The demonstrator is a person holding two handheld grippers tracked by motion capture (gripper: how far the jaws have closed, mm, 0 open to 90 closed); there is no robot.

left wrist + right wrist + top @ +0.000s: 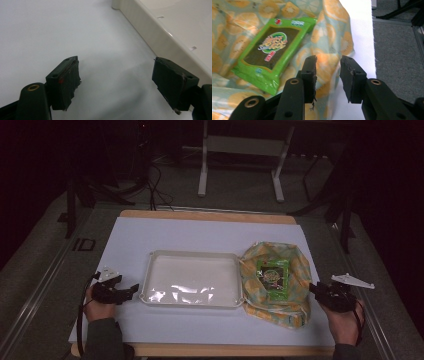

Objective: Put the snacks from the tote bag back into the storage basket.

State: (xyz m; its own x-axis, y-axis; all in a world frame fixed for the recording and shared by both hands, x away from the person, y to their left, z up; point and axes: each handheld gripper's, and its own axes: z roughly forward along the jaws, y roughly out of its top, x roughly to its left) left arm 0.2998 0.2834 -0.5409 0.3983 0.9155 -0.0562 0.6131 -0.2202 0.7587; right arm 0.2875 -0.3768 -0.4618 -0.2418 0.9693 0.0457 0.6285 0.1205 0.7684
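A cream plastic tray [190, 254] lies in the middle of the white sheet with nothing in it. To its right sits a cloth bag [295, 265] printed with orange slices, and a green snack packet [273, 276] lies flat on top of it. My left gripper [134, 289] rests just left of the tray, open, its jaws wide apart over bare sheet [116, 75], with the tray wall [160, 37] beside the right jaw. My right gripper [312, 287] hovers at the bag's right edge. Its jaws [328, 72] stand a little apart with nothing between them, above the bag [332, 32] and right of the packet [272, 50].
The white sheet [210, 232] covers a wooden tabletop whose edge [200, 215] shows at the back. Grey floor [397, 50] drops away just right of the bag. A white frame's legs [202, 175] and cables stand beyond the table.
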